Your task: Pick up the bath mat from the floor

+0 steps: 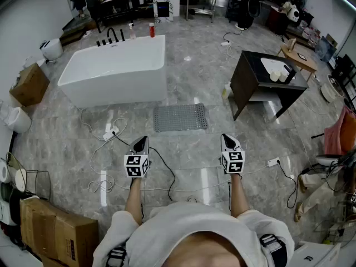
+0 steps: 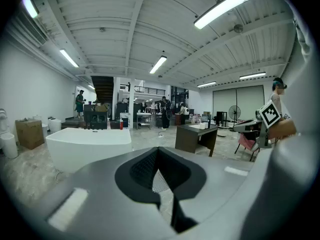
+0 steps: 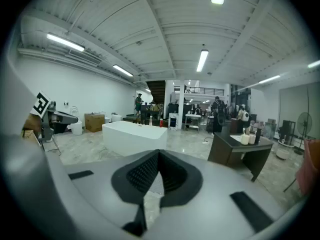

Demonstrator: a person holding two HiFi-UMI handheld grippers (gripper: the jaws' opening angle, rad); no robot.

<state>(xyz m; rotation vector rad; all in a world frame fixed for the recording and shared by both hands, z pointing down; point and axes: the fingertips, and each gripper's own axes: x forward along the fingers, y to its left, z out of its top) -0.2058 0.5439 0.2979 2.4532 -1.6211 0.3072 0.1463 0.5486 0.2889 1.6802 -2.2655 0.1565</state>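
Note:
The grey, studded bath mat (image 1: 179, 117) lies flat on the marble floor, between the white bathtub (image 1: 114, 71) and the dark vanity table (image 1: 266, 85). Both grippers are held out in front of the person, short of the mat's near edge and not touching it. My left gripper (image 1: 141, 141) is near the mat's left corner and my right gripper (image 1: 225, 138) is off to its right. In the left gripper view the left gripper (image 2: 159, 153) has its jaws shut with nothing held. The right gripper (image 3: 159, 156) is likewise shut and holds nothing.
White and black cables (image 1: 114, 133) trail over the floor by the left gripper, with a power strip (image 1: 272, 162) at the right. Cardboard boxes (image 1: 55, 227) stand at the near left and a pink chair (image 1: 340, 132) at the right. People stand far back in the room.

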